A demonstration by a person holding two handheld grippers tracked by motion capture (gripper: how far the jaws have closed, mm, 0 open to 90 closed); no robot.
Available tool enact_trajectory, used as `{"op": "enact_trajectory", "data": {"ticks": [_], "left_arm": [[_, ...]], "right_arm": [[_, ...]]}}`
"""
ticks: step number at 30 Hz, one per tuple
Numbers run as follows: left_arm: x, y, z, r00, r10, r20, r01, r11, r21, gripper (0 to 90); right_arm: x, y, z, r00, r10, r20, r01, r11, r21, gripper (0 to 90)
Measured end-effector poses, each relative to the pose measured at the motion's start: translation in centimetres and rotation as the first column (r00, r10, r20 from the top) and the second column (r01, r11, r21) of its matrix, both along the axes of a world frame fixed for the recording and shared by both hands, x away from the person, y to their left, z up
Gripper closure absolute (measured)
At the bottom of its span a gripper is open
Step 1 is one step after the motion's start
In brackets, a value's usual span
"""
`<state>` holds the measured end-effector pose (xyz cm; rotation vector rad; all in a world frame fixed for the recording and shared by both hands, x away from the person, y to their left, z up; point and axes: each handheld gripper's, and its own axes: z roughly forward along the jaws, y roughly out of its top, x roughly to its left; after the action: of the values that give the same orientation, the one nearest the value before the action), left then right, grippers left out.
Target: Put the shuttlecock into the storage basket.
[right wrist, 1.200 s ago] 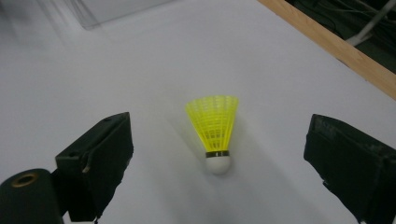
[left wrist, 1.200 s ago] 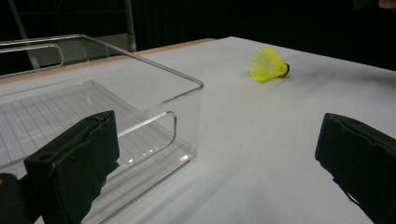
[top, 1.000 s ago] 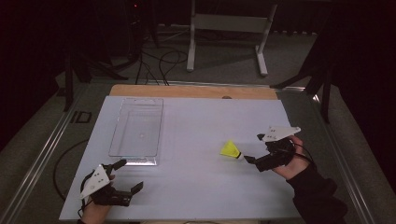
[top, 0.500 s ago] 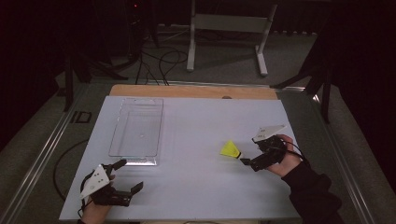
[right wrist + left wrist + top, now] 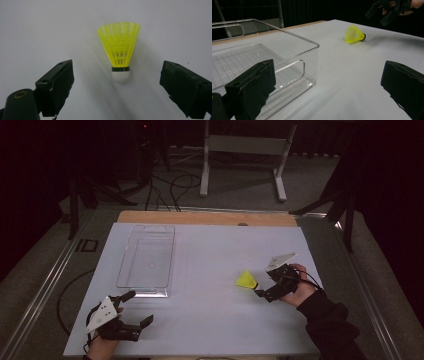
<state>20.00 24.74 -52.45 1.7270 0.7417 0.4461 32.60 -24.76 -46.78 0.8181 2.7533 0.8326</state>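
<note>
A white tabletop [image 5: 210, 320] carries a clear plastic bin [image 5: 146, 255] at centre left. Right of centre lies a yellow shuttlecock [image 5: 119, 53], mesh skirt flared, white cork tip toward the right gripper [image 5: 270, 281], jaws spread. Lower left, the left gripper [image 5: 135, 308] gapes empty.

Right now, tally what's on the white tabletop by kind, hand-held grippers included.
Yellow shuttlecock: 1
Clear plastic bin: 1
Hand-held grippers: 2, left hand-held gripper and right hand-held gripper, both open
Total: 4
</note>
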Motion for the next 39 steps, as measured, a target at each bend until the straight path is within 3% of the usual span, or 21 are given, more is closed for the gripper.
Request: {"op": "enact_trajectory", "data": {"ticks": [18, 22, 30, 36, 37, 39], "left_arm": [[0.0, 0.0, 0.0, 0.9999, -0.012, -0.008, 0.012, 0.9999, 0.005, 0.5], [0.0, 0.0, 0.0, 0.9999, -0.009, -0.009, 0.009, 1.0, 0.002, 0.5], [0.1, 0.0, -0.1, 0.9998, -0.013, -0.014, 0.013, 0.9999, 0.005, 0.5], [0.1, 0.0, -0.1, 0.9998, -0.012, -0.016, 0.012, 0.9999, 0.005, 0.5], [0.1, 0.0, -0.1, 0.9998, -0.012, -0.016, 0.013, 0.9999, 0.003, 0.5], [0.1, 0.0, -0.1, 0.9998, -0.011, -0.016, 0.011, 0.9999, 0.004, 0.5]], "right_arm": [[1.4, 0.8, -2.3, 0.9971, 0.005, -0.075, -0.011, 0.997, -0.079, 18.5], [1.6, 1.1, -2.7, 0.996, -0.001, -0.09, -0.011, 0.992, -0.127, 24.4], [1.9, 1.4, -3.0, 0.9947, 0.005, -0.102, -0.023, 0.985, -0.171, 24.6], [2.1, 1.5, -3.3, 0.9928, 0.002, -0.12, -0.024, 0.982, -0.188, 32.5], [2.3, 1.5, -3.5, 0.9913, 0.008, -0.131, -0.033, 0.982, -0.187, 38.7], [2.3, 1.5, -3.6, 0.9904, 0.013, -0.137, -0.039, 0.982, -0.186, 42.5]]}}
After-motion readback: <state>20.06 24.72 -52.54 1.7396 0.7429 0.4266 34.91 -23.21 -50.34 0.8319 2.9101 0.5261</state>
